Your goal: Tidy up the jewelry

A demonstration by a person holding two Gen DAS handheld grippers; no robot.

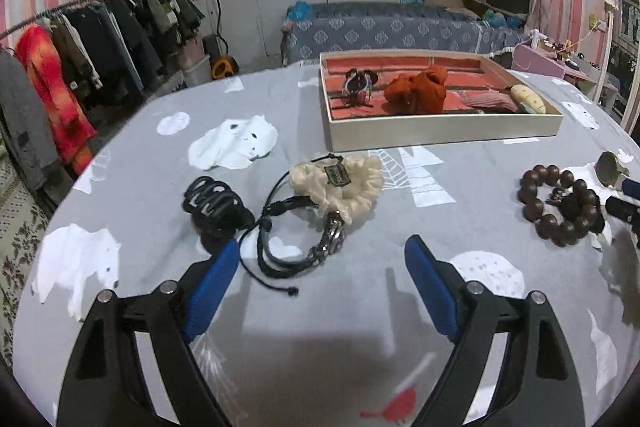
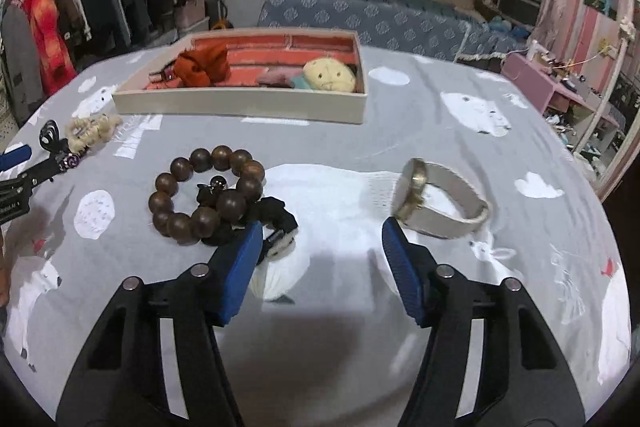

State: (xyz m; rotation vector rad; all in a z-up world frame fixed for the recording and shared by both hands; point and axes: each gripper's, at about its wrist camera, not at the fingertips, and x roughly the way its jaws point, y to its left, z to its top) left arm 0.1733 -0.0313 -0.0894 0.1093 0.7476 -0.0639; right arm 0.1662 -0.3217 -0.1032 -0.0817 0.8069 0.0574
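Grey cloth printed with white polar bears covers the surface [image 1: 360, 327], with a rail of hanging clothes [image 1: 80, 39] to the left and a blue patterned sofa [image 1: 384, 31] behind. At the far side sits a shallow tray [image 1: 440, 133] with a red lining, holding an orange scrunchie [image 1: 418, 91], a small multicoloured hair tie [image 1: 358, 85] and a yellow plush piece [image 2: 329, 75] at its right end.

Nearer, in the left wrist view, a black claw clip [image 1: 214, 205] lies beside a cream scrunchie [image 1: 340, 185], with a black cord bracelet [image 1: 280, 247] and a metal-link bracelet [image 1: 332, 243] tangled just in front of it. The left gripper [image 1: 322, 259] hovers over these with its fingers spread wide and nothing between them.

To the right lies a brown wooden bead bracelet [image 2: 206, 189], touching a black fabric hair tie [image 2: 264, 219], and a white-strapped watch [image 2: 440, 199] stands on its edge well apart from the beads. The right gripper [image 2: 322, 243] has its fingers spread, empty, the gap between them falling between the hair tie and the watch
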